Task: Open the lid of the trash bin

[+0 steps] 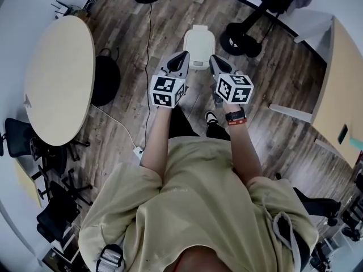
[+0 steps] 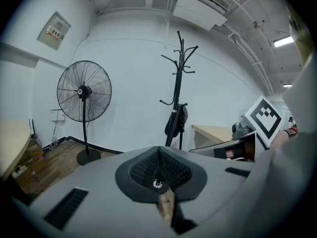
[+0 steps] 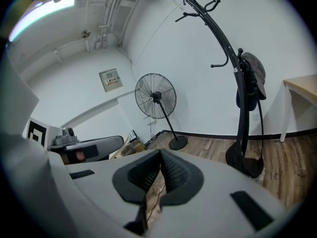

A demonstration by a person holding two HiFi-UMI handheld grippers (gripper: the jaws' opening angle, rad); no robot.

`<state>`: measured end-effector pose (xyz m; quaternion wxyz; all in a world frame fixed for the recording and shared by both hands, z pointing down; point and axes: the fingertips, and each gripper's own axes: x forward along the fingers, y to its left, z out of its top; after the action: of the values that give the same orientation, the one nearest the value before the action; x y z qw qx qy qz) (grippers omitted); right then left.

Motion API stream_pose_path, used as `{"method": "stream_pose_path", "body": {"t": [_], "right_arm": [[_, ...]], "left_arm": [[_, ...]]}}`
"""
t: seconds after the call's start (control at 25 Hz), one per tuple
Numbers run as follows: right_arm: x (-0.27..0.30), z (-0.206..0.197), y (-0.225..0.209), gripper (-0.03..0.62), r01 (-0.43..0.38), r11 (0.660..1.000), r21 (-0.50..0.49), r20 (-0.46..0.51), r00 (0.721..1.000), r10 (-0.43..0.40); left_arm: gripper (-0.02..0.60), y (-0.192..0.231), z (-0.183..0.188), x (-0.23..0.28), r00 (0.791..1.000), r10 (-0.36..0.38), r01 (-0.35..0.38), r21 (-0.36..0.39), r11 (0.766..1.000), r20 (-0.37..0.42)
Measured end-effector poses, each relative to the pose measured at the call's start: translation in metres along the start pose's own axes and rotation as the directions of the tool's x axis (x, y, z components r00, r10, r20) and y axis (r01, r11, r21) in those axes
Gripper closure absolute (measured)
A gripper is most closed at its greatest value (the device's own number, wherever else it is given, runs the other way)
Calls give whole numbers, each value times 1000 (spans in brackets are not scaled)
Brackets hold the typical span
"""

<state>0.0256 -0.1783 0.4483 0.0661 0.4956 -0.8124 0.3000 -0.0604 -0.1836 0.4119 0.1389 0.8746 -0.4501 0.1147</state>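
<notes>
A person stands on the brown wooden floor [image 1: 130, 50] and holds one claw in each hand. The small white plastic trash bin [image 1: 199, 44] sits on the floor just in front of the person's feet. Seen from above, it shows between the tips of the two claws. Its lid looks shut.

The left claw [image 2: 158, 168] is closed tight, with nothing in it. The right claw [image 3: 159, 157] is closed at its tip too, and it holds nothing. Neither claw touches the bin.

A black standing fan [image 2: 84, 92] and a black coat stand [image 2: 177, 98] are by the white wall. A round pale bench [image 1: 59, 78] is off to the left.
</notes>
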Motion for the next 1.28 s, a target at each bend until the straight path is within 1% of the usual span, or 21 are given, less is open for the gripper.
{"method": "stream_pose_path", "body": {"t": [0.08, 0.24, 0.36, 0.6, 0.76, 1.08, 1.28], "right_arm": [[7, -10, -7, 577, 8, 1000, 19, -21, 1000, -8], [22, -30, -17, 579, 5, 995, 100, -58, 998, 1], [32, -46, -25, 579, 13, 992, 122, -90, 996, -2], [58, -78, -41, 578, 33, 994, 106, -159, 987, -16], [74, -94, -51, 578, 37, 994, 98, -197, 980, -17], [105, -136, -78, 580, 54, 995, 79, -275, 961, -30], [128, -156, -91, 580, 48, 995, 87, -308, 951, -19]], "left_arm": [[558, 4, -13, 8, 1000, -4, 5, 2, 1000, -31], [558, 11, -39, 24, 995, -15, 16, 12, 1000, -94], [558, 15, -59, 34, 990, -31, 31, 1, 1000, -134], [558, 24, -97, 56, 979, -62, 56, -35, 998, -194], [558, 32, -120, 71, 972, -76, 61, -73, 995, -224], [558, 41, -165, 94, 959, -103, 73, -119, 990, -265], [558, 51, -192, 100, 951, -109, 72, -135, 988, -289]]}}
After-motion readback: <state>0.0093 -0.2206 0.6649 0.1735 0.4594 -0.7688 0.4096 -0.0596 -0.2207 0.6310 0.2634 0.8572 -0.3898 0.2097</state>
